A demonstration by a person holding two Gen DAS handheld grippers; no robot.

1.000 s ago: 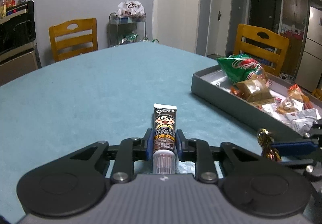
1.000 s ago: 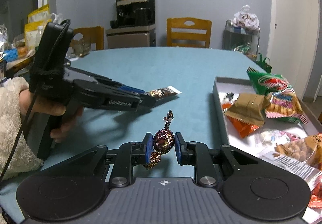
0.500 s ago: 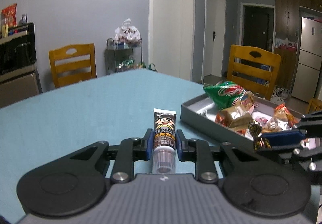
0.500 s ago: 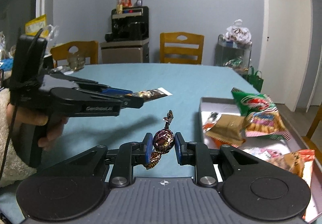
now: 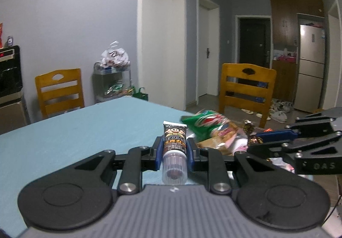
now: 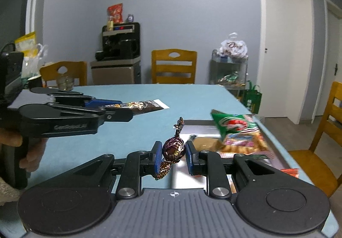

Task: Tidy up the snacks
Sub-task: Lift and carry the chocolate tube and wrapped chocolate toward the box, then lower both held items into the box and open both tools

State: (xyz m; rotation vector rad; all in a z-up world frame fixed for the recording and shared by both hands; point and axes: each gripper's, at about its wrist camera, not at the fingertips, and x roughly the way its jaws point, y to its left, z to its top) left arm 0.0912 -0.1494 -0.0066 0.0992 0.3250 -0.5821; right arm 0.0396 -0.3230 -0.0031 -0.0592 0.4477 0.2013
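- The brown tube snack [image 5: 174, 141] is clamped in the left gripper [image 5: 173, 150], above the blue table [image 5: 85, 131].
- The foil-wrapped candy [image 6: 173, 148] is clamped in the right gripper [image 6: 173, 156], held over the grey tray's [image 6: 198, 124] near-left corner.
- A green packet [image 6: 233, 124] lies in the tray at the table's right edge.

Matt teal table [image 6: 111, 99]; glossy foil candy [image 6: 173, 148]; wood chair [image 5: 248, 88]; shiny plastic tube [image 5: 174, 141].
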